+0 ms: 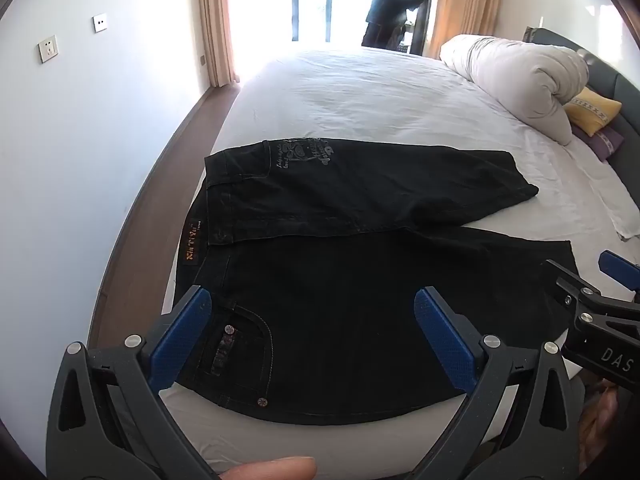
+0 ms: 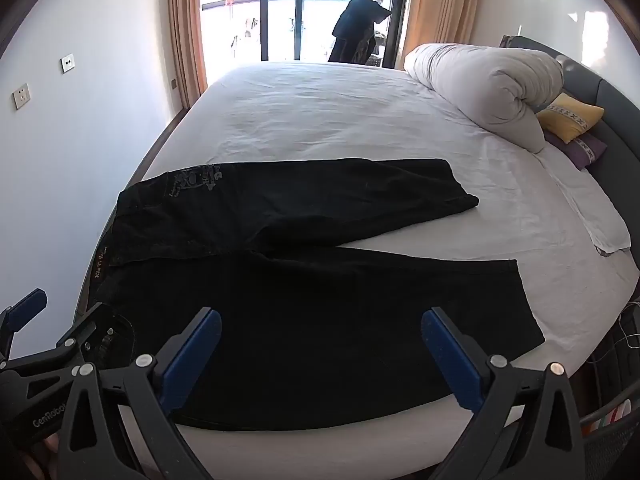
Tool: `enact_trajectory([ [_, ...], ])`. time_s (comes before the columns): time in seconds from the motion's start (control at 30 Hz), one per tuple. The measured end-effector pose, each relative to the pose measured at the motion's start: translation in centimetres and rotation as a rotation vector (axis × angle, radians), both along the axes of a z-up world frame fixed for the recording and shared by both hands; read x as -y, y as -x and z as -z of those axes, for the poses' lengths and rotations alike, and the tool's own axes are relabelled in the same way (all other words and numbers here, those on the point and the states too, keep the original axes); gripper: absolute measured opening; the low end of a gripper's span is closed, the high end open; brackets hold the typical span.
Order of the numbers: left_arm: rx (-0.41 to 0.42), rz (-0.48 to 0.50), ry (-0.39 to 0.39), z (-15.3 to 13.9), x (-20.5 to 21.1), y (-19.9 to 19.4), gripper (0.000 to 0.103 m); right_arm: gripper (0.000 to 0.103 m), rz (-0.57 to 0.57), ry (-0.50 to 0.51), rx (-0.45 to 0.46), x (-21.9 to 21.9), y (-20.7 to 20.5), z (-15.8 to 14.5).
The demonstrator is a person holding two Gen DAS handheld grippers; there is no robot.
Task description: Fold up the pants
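My left claw (image 1: 308, 336) and right claw (image 2: 322, 354) are hanging released over the spread pants (image 1: 360, 280); I'm judging the next move needs gripping the near leg's edge.

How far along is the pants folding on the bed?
Barely started. Done: the black pants lie spread flat on the bed, legs apart. In hand: nothing; the left gripper and right gripper hover open over the near leg. Left: every fold.
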State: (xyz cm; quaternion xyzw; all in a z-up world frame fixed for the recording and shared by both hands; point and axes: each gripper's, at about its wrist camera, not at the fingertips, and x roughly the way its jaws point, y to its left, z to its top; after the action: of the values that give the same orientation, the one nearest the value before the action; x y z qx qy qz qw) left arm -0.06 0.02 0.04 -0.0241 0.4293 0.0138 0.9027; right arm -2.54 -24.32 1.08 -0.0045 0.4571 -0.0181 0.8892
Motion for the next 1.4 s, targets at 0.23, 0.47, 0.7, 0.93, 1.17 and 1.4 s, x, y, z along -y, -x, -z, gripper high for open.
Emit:
enact_trajectory([
  [0.23, -0.004, 0.001, 0.0, -0.03, -0.02, 0.02, 0.103, 0.103, 0.004, 0.0, 0.002, 0.31, -0.01, 0.01],
  [0.47, -0.005, 0.0, -0.004, -0.08, -0.01, 0.32, 0.103, 0.103, 0.0, 0.01, -0.001, 0.05, 0.04, -0.01],
  [0.7, -0.005, 0.002, -0.006, -0.07, 0.02, 0.29, 0.103, 0.103, 0.0, 0.012, -0.001, 0.01, -0.01, -0.06],
  [0.93, -0.007, 0.002, -0.007, -0.06, 0.05, 0.23, 0.103, 0.103, 0.0, 0.013, -0.003, 0.11, -0.06, -0.29],
  [1.17, -0.007, 0.003, -0.007, -0.07, 0.06, 0.29, 0.103, 0.103, 0.0, 0.014, -0.005, 0.2, -0.12, -0.51],
  [1.4, -0.009, 0.004, -0.007, 0.25, 0.21, 0.22, 0.103, 0.103, -0.002, 0.014, -0.007, 0.37, 0.4, 0.36],
])
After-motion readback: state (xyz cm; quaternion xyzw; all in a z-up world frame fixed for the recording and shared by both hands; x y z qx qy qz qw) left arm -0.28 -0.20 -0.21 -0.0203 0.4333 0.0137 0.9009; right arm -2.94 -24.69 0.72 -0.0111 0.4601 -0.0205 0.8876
